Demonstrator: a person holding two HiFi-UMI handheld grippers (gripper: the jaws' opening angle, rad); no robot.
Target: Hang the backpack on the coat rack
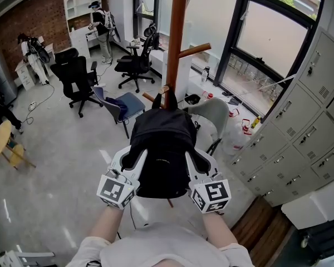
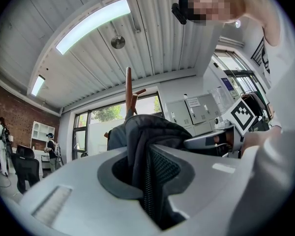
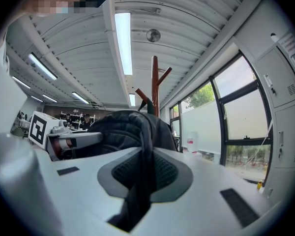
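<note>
A black backpack (image 1: 162,149) hangs in front of me, held up by both grippers at its shoulder straps. My left gripper (image 1: 134,159) is shut on the left strap (image 2: 150,176), whose mesh padding fills the gap between its jaws. My right gripper (image 1: 193,161) is shut on the right strap (image 3: 141,181). The bag's top handle (image 1: 170,98) sits at a lower peg of the wooden coat rack (image 1: 176,35); I cannot tell whether it is hooked over the peg. The rack's post (image 3: 155,85) rises behind the bag in both gripper views.
Grey lockers (image 1: 312,110) line the right wall beside a large window (image 1: 273,32). Black office chairs (image 1: 75,79) and a blue chair (image 1: 122,107) stand on the grey floor to the left. A white bag (image 1: 234,132) lies near the rack's base. People stand at the back (image 1: 100,24).
</note>
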